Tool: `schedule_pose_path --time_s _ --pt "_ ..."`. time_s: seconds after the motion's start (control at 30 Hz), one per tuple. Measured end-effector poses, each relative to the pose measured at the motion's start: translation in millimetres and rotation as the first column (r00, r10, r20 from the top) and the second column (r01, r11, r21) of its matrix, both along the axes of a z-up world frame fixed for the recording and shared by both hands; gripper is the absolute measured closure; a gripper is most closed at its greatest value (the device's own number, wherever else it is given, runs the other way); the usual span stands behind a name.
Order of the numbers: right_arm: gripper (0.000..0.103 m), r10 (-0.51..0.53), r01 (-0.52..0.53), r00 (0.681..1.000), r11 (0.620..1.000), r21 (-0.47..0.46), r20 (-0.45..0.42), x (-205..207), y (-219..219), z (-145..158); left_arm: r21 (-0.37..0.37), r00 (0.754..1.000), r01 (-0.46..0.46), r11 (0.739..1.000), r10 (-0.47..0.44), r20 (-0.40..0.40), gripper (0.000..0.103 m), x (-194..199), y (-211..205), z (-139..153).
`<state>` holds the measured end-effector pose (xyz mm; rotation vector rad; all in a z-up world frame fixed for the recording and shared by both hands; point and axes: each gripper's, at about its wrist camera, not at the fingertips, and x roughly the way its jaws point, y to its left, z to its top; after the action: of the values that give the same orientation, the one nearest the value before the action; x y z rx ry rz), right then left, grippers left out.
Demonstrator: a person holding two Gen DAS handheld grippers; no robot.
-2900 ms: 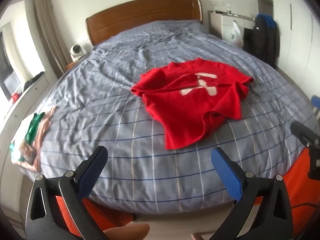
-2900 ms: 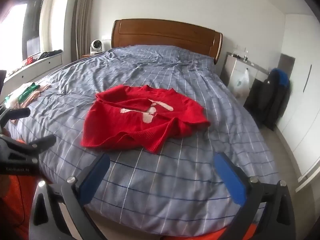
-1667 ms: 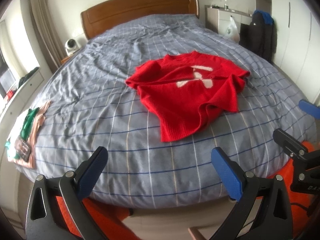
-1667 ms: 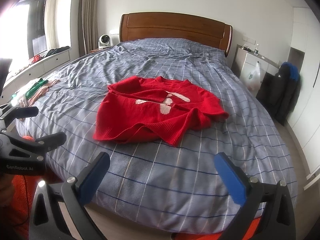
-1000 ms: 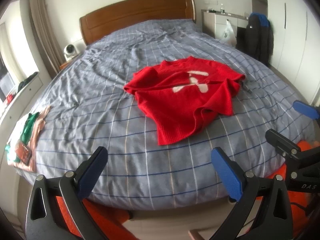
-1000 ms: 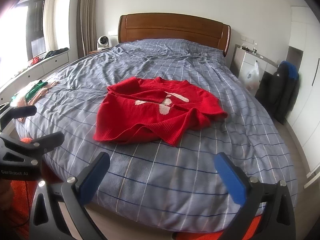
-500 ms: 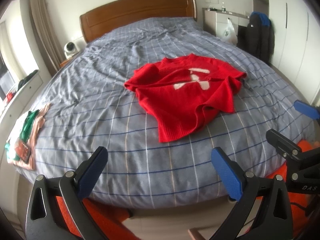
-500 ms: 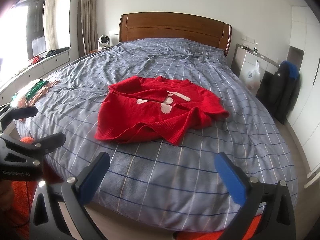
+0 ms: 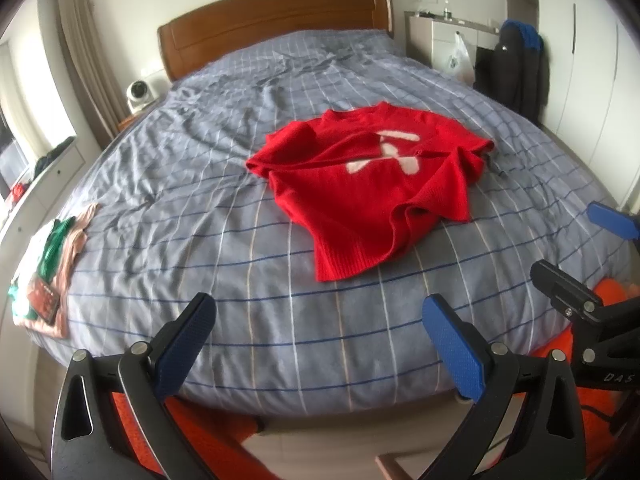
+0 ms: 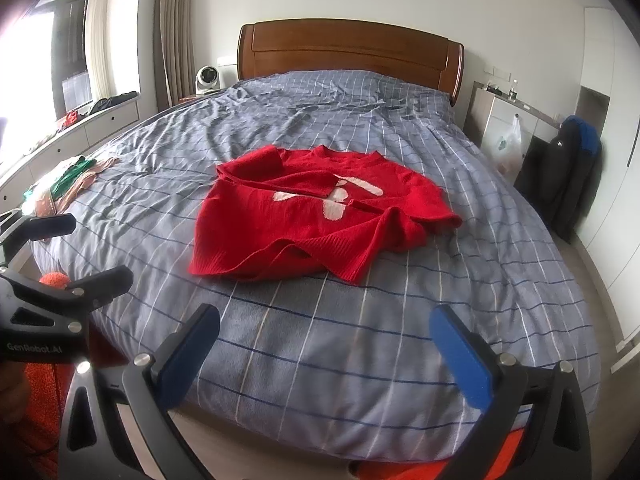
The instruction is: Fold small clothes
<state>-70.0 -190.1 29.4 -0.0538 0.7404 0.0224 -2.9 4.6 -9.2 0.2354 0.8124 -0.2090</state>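
Observation:
A small red knit sweater (image 9: pixel 372 188) (image 10: pixel 316 220) with a white pattern lies crumpled in the middle of the bed, its hem turned toward the foot and one sleeve folded across its front. My left gripper (image 9: pixel 320 340) is open above the foot edge of the bed, well short of the sweater, with nothing between its blue pads. My right gripper (image 10: pixel 326 344) is open too and holds nothing, hovering over the bed's foot edge to the right of the left one. Each gripper shows at the side of the other's view.
The bed (image 9: pixel 180 208) (image 10: pixel 500 280) has a grey-blue checked cover and a wooden headboard (image 10: pixel 348 52). A pile of folded clothes (image 9: pixel 44 272) (image 10: pixel 60 184) lies at its left edge. A dark jacket (image 10: pixel 568 176) hangs by a cabinet on the right. A small fan (image 10: pixel 207 76) stands left of the headboard.
Both grippers have stayed open and near the foot of the bed, with only small shifts of view. The sweater has not moved.

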Motion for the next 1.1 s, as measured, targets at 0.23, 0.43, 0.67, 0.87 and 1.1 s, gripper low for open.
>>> schedule_pose_path --time_s 0.23,0.43,0.67,0.87,1.1 --pt "0.000 0.000 0.000 1.000 1.000 0.000 -0.001 0.0 0.0 -0.8 0.000 1.000 0.000 1.000 0.000 -0.001 0.000 0.1 0.1 0.1" --pt "0.000 0.000 0.000 1.000 1.000 0.000 0.000 0.2 -0.1 -0.7 -0.002 1.000 -0.002 1.000 0.002 0.000 0.000 0.3 -0.2 0.4" --pt "0.000 0.001 -0.001 1.000 1.000 0.000 -0.001 0.4 -0.3 -0.6 -0.001 1.000 -0.001 1.000 0.001 0.001 0.000 0.6 -0.2 0.8" --pt "0.000 0.009 -0.009 1.000 1.000 -0.002 0.004 -0.3 4.5 -0.9 -0.001 1.000 0.000 1.000 0.000 0.001 0.000 0.6 -1.1 0.8" --pt "0.000 0.010 -0.010 1.000 1.000 -0.001 0.004 -0.5 4.7 -0.6 -0.002 1.000 0.000 1.000 0.000 0.003 0.000 0.5 -1.5 0.3"
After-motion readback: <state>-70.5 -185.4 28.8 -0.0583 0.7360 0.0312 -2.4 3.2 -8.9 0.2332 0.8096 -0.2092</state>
